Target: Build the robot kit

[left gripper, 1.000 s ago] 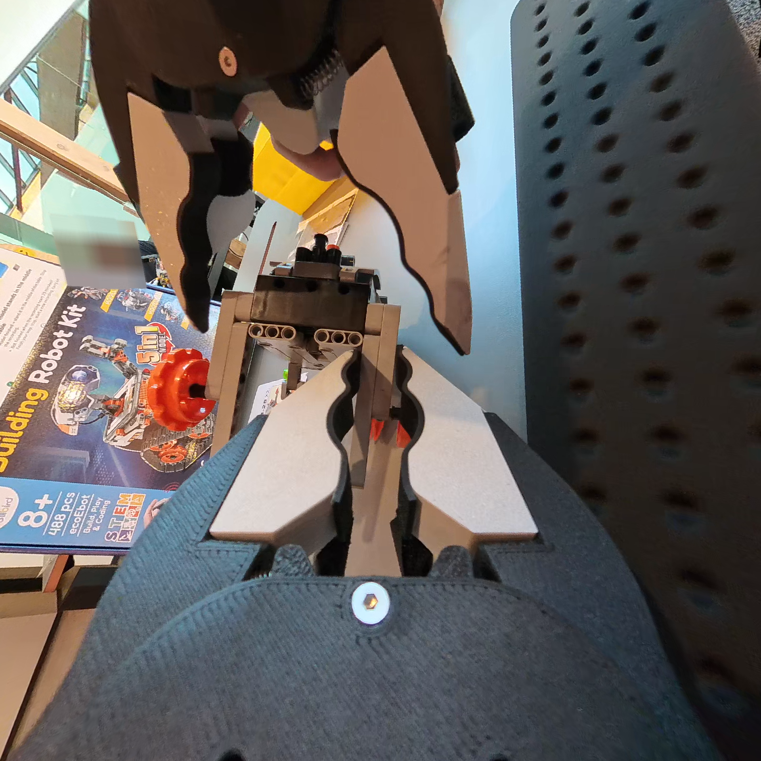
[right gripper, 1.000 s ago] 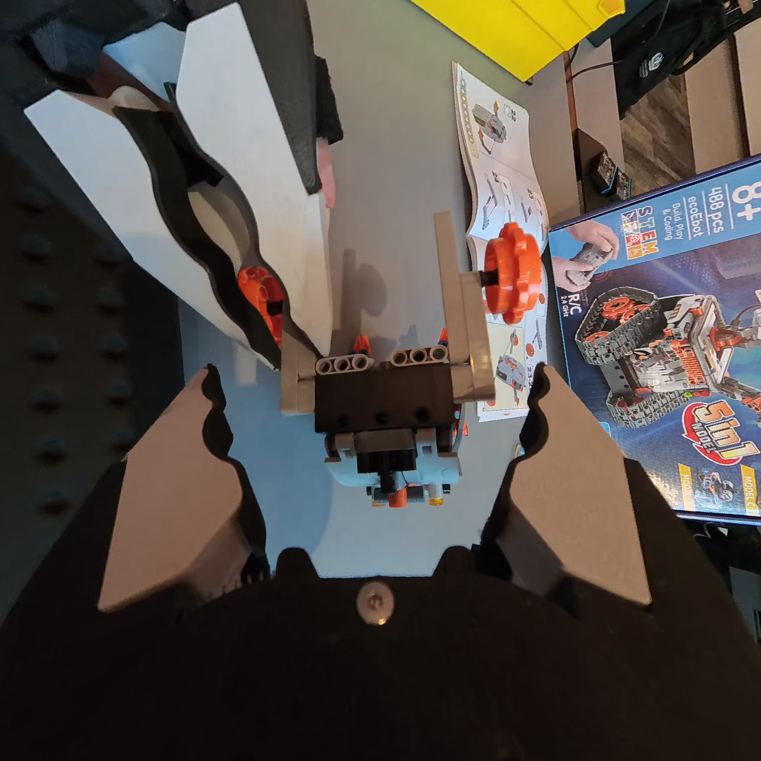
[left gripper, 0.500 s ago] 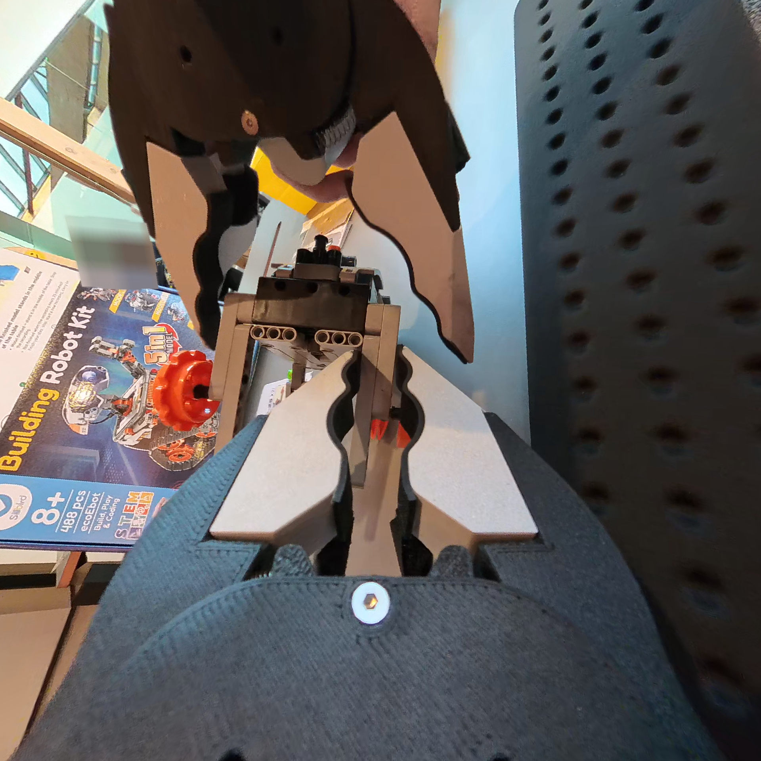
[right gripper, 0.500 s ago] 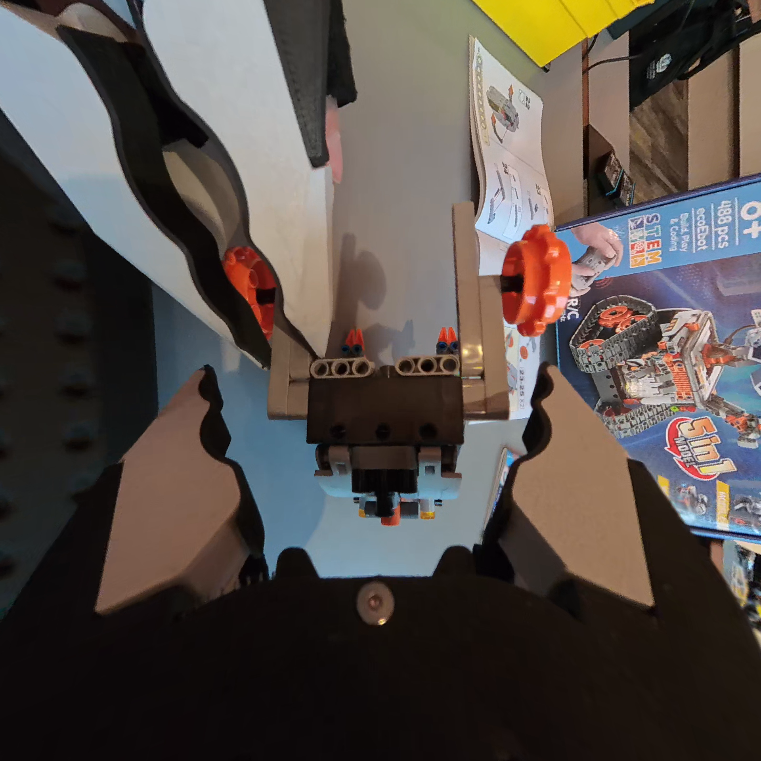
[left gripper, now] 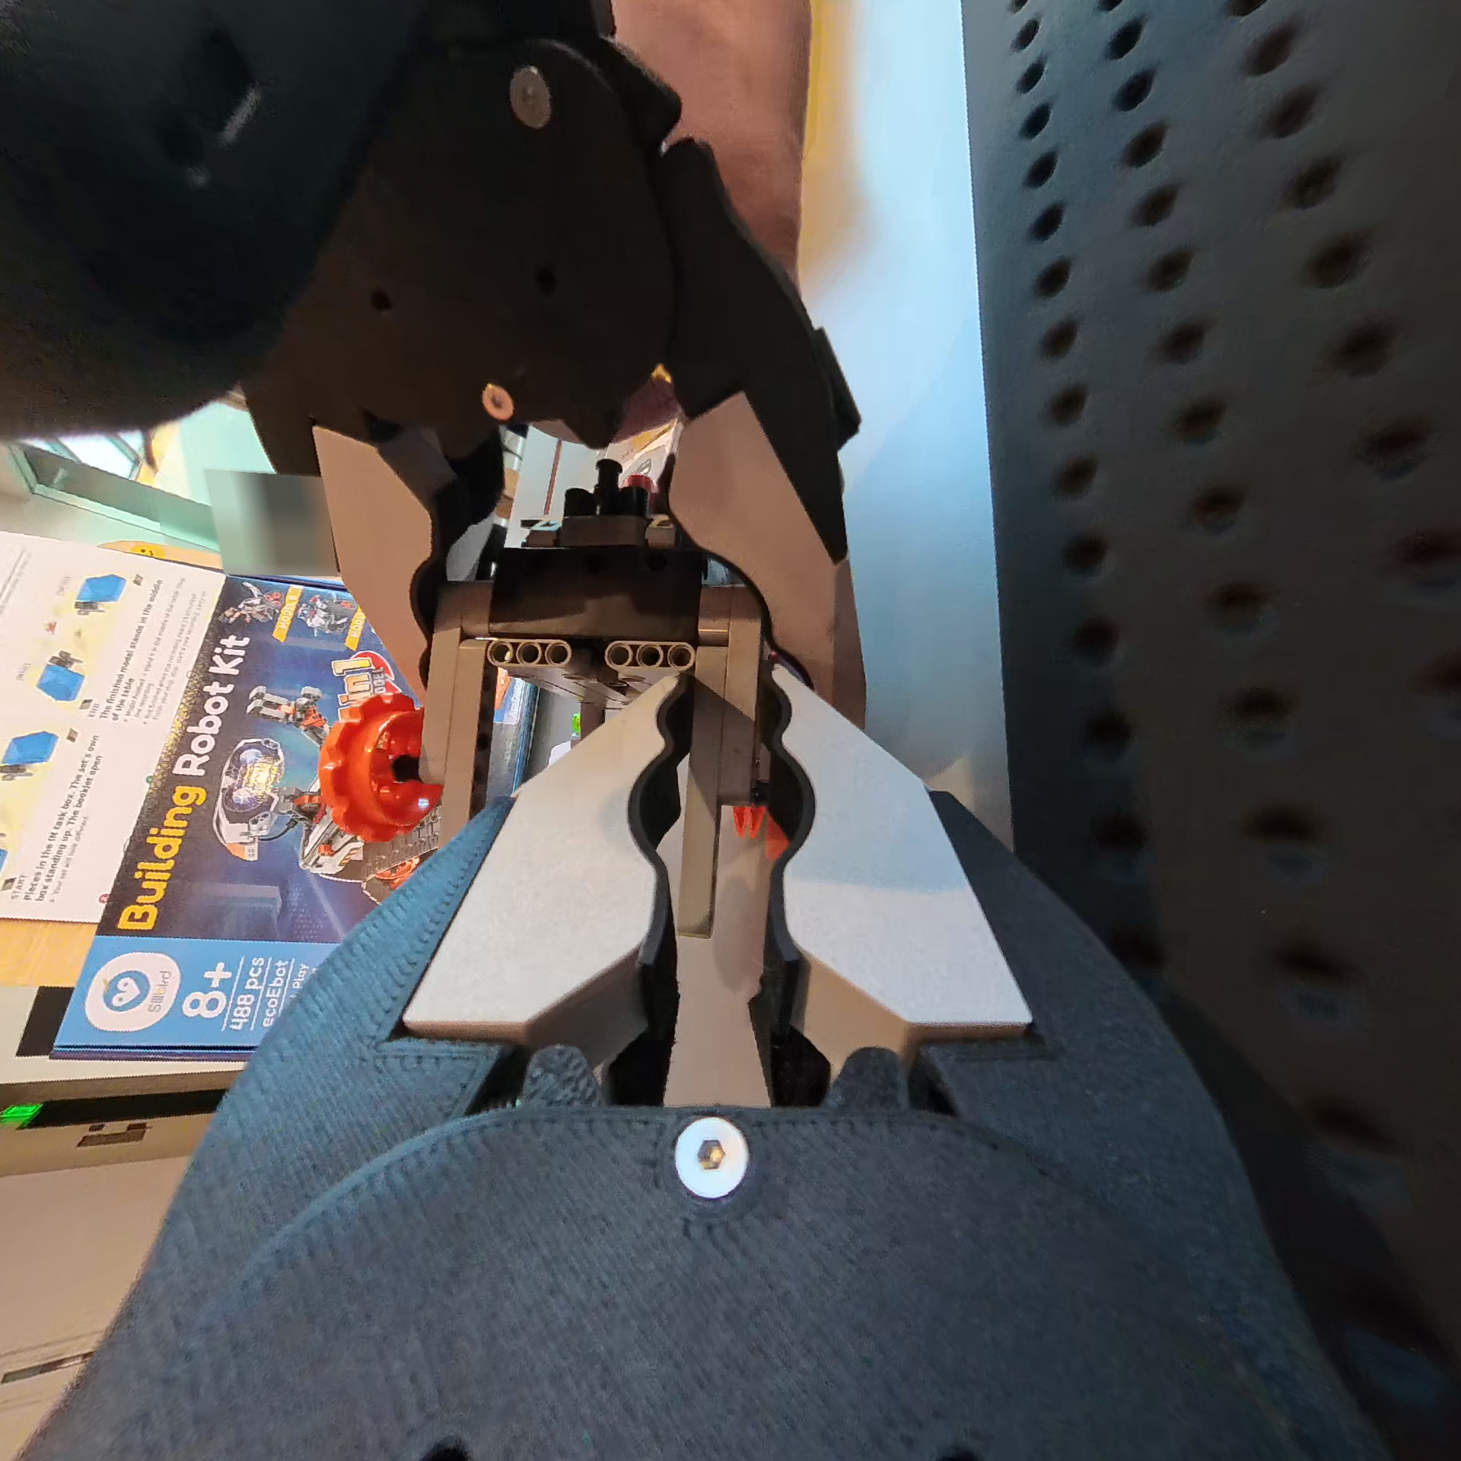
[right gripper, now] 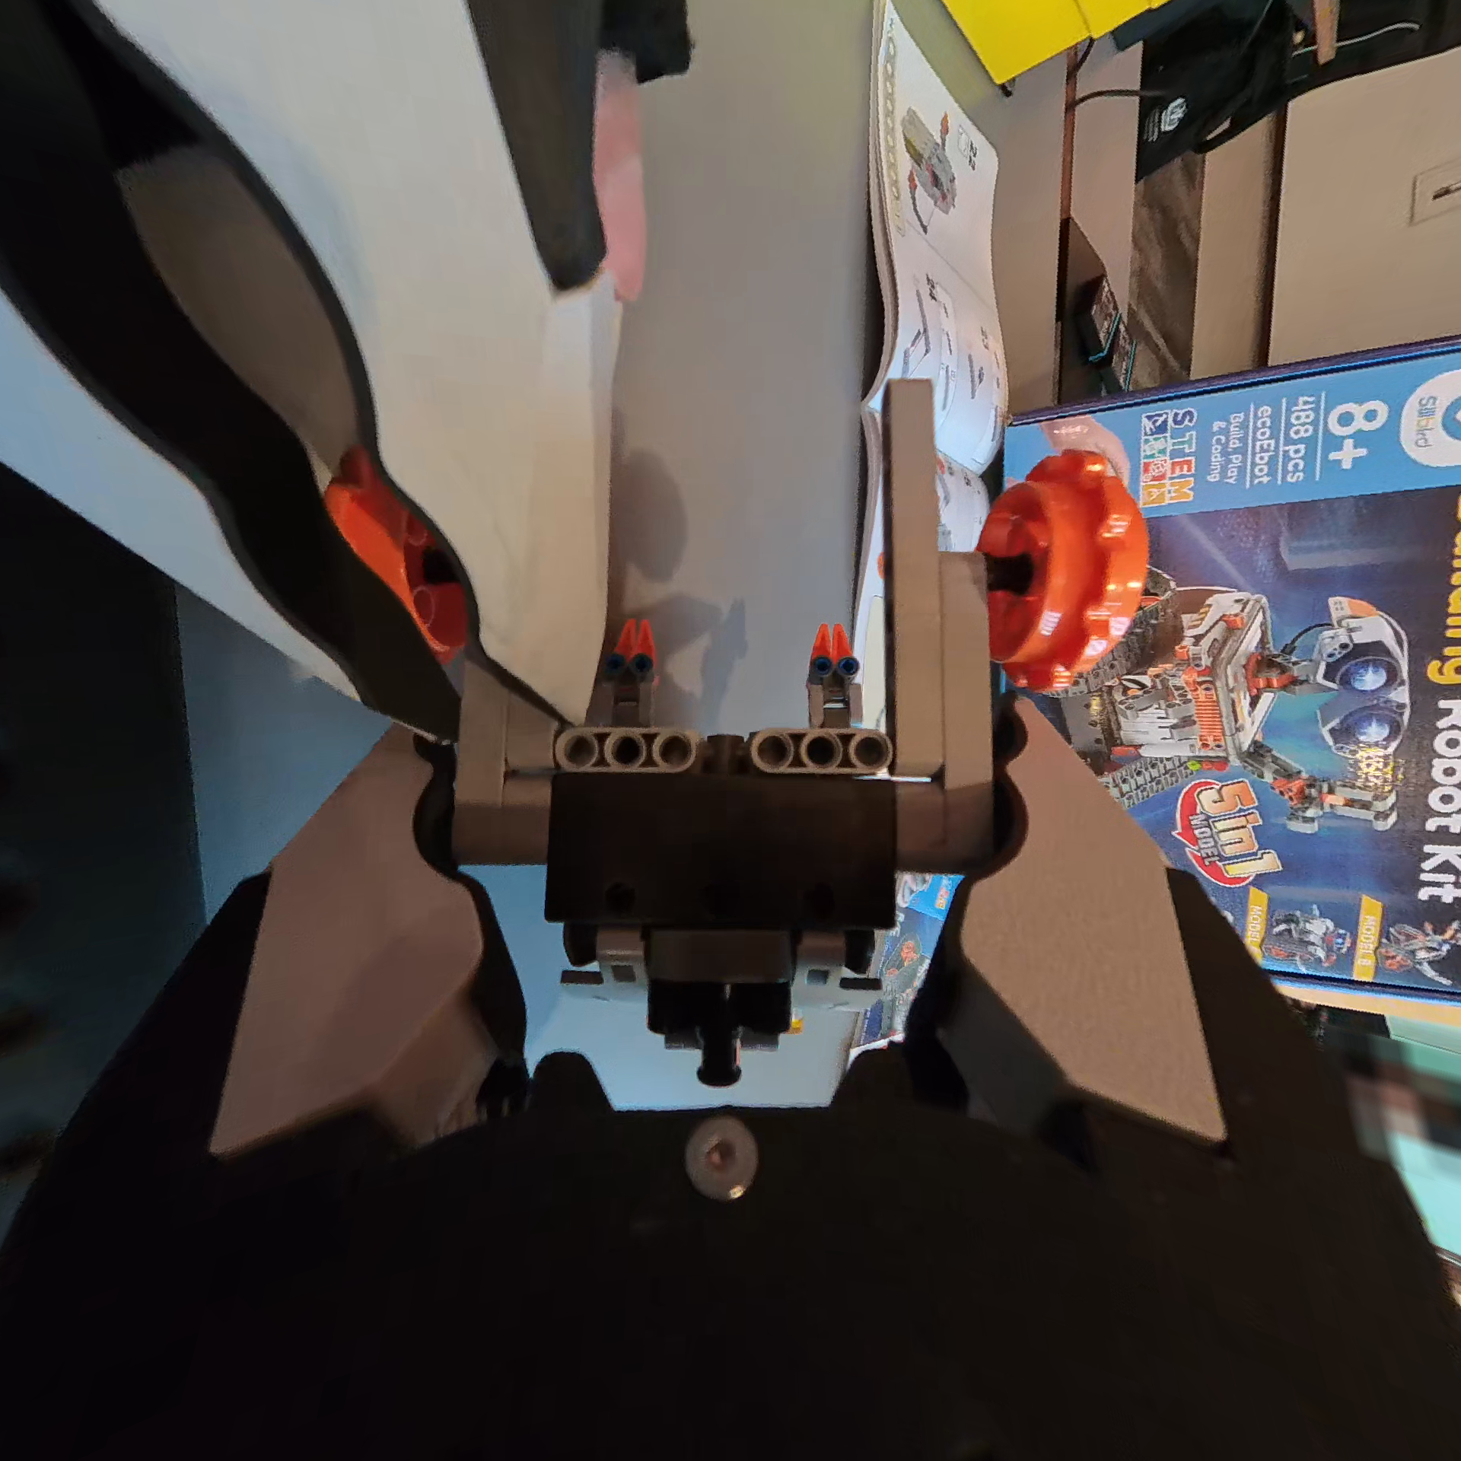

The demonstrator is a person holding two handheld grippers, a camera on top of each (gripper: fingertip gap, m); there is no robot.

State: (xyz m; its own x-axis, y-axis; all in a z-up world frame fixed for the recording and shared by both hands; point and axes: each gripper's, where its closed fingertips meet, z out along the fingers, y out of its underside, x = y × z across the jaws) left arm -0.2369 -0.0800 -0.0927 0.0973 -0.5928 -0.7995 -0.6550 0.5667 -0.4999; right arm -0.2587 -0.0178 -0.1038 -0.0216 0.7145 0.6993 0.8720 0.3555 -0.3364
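Observation:
A brick-built model point(left gripper: 593, 593) has a black block, grey side beams and an orange gear wheel point(left gripper: 371, 771) on an axle. My left gripper point(left gripper: 723, 688) is shut on the model's right grey beam point(left gripper: 711, 790) and holds it above the table. My right gripper point(left gripper: 601, 601) comes from the far side, its fingers against both sides of the model. In the right wrist view my right gripper point(right gripper: 719, 790) is shut on the model point(right gripper: 719, 838), pads on the two grey beams. The left gripper point(right gripper: 506, 711) grips the left beam, half hiding a second orange wheel point(right gripper: 395, 569). The first wheel point(right gripper: 1059, 569) sticks out right.
A blue kit box point(left gripper: 198, 830) lies left of the model and also shows in the right wrist view point(right gripper: 1265, 711). An open instruction booklet point(right gripper: 933, 277) lies on the grey table point(right gripper: 743, 395). A black perforated panel point(left gripper: 1225, 553) stands close on the right. A yellow object point(right gripper: 1028, 32) sits farther off. The grippers' ends are close to 5 centimetres from one another.
My right gripper has moved in over the model and its fingers have closed from wide open onto the grey side beams. My left gripper has kept its hold.

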